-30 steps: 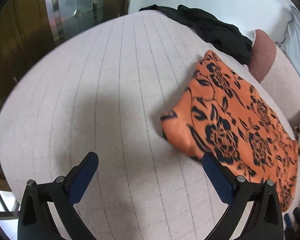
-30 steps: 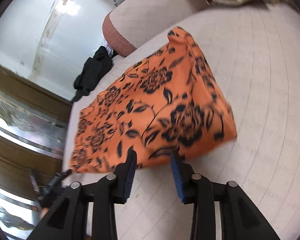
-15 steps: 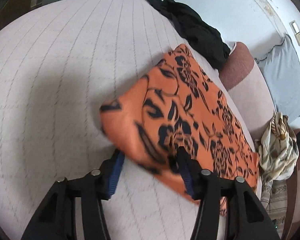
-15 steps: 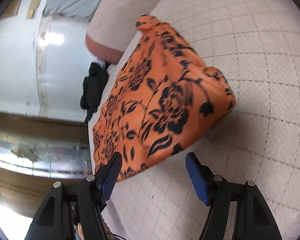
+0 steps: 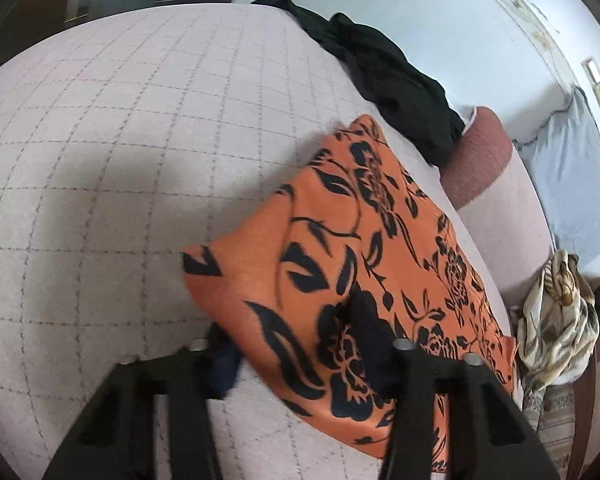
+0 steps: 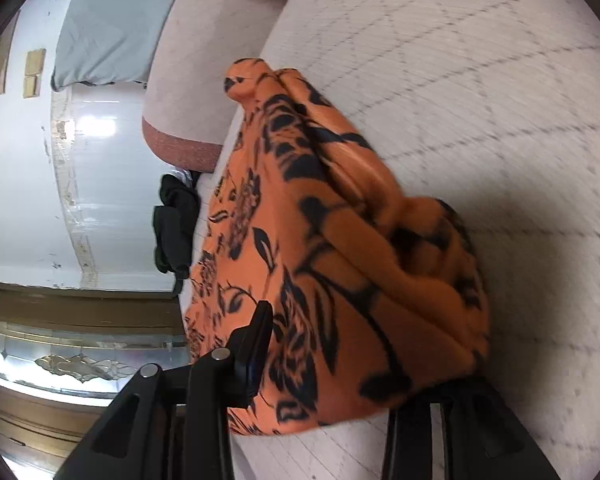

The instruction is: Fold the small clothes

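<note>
An orange cloth with a black flower print (image 5: 360, 248) lies folded on a pale quilted bed (image 5: 120, 160). My left gripper (image 5: 296, 344) is at its near corner, with the cloth's edge lying between the two fingers; the jaws stand a hand's width apart. In the right wrist view the same cloth (image 6: 320, 260) is bunched up and lifted at its near end. My right gripper (image 6: 356, 364) straddles that bunched end; its left finger (image 6: 256, 344) shows, and the cloth hides the right fingertip.
A black garment (image 5: 388, 80) lies at the far edge of the bed, also seen in the right wrist view (image 6: 174, 232). A pink bolster (image 5: 484, 160) and a grey pillow (image 5: 568, 184) lie behind the cloth. A cream patterned scarf (image 5: 556, 320) lies at the right.
Both grippers have moved in on the orange cloth. The left jaws narrowed around its corner. The right jaws opened wider, then slid under the end, which bunched and rose.
</note>
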Demonstrator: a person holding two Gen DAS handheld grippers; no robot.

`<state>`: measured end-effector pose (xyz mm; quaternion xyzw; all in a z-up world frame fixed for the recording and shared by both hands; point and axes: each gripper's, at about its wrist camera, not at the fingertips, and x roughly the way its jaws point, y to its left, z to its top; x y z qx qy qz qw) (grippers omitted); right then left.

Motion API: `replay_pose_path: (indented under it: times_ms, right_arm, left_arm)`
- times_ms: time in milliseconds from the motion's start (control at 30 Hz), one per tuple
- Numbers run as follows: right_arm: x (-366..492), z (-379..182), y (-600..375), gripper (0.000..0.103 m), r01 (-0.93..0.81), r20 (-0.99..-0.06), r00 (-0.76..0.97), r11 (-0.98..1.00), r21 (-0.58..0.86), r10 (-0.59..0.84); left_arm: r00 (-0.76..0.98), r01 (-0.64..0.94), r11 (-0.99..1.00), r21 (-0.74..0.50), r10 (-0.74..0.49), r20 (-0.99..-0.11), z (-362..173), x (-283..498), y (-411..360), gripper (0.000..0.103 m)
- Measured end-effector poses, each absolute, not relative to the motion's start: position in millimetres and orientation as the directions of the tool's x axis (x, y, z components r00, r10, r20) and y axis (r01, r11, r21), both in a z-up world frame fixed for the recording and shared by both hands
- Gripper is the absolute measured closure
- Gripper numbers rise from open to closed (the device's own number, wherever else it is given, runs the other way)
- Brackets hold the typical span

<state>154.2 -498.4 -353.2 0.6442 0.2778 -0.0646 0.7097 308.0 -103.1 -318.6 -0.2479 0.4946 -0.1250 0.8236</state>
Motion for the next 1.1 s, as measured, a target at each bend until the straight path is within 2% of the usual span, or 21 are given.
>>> replay_pose_path:
  times_ms: [100, 133, 167, 233, 267, 300, 333, 433, 533, 800, 1100]
  right_arm:
    - [163, -355, -502, 0.063, 0.438, -0.464, 0.845, 0.153, 0.886, 0.266]
    - [165, -355, -503, 0.063, 0.436, -0.463, 0.847, 0.157, 0.886, 0.262]
    - [167, -354, -503, 0.063, 0.433, -0.464, 0.849, 0.17, 0.885, 0.252]
    - [171, -352, -501, 0.077, 0.447, -0.488, 0.841, 0.206, 0.87, 0.236]
    - [176, -351, -499, 0.08, 0.46, -0.506, 0.833, 0.226, 0.859, 0.226]
    - [176, -351, -499, 0.082, 0.464, -0.512, 0.831, 0.234, 0.854, 0.22]
    - [176, -350, -498, 0.083, 0.464, -0.512, 0.832, 0.237, 0.854, 0.215]
    - [177, -338, -494, 0.085, 0.469, -0.533, 0.828, 0.308, 0.828, 0.172]
    - [180, -320, -486, 0.087, 0.462, -0.544, 0.83, 0.396, 0.794, 0.124]
    - [164, -286, -464, 0.087, 0.443, -0.535, 0.844, 0.518, 0.732, 0.035]
    - [101, -280, -446, 0.087, 0.437, -0.557, 0.828, 0.547, 0.714, 0.065]
  left_arm:
    - [0.495, -0.037, 0.841, -0.54, -0.454, -0.741, -320, 308, -104, 0.054]
    - [0.501, -0.035, 0.837, -0.546, -0.458, -0.734, -321, 307, -104, 0.044]
    - [0.51, -0.027, 0.825, -0.565, -0.474, -0.718, -321, 307, -105, 0.04]
    - [0.523, -0.024, 0.823, -0.568, -0.473, -0.708, -320, 306, -107, 0.038]
    - [0.53, -0.023, 0.823, -0.567, -0.471, -0.706, -320, 306, -108, 0.039]
    - [0.535, -0.031, 0.824, -0.566, -0.465, -0.705, -320, 305, -107, 0.06]
    - [0.528, -0.037, 0.816, -0.577, -0.475, -0.704, -323, 307, -105, 0.074]
    - [0.524, -0.068, 0.767, -0.638, -0.516, -0.677, -327, 308, -99, 0.08]
    - [0.545, -0.057, 0.773, -0.632, -0.507, -0.668, -318, 302, -101, 0.083]
    - [0.568, -0.01, 0.773, -0.635, -0.518, -0.64, -289, 257, -86, 0.084]
    - [0.515, -0.07, 0.768, -0.637, -0.519, -0.683, -305, 195, -43, 0.082]
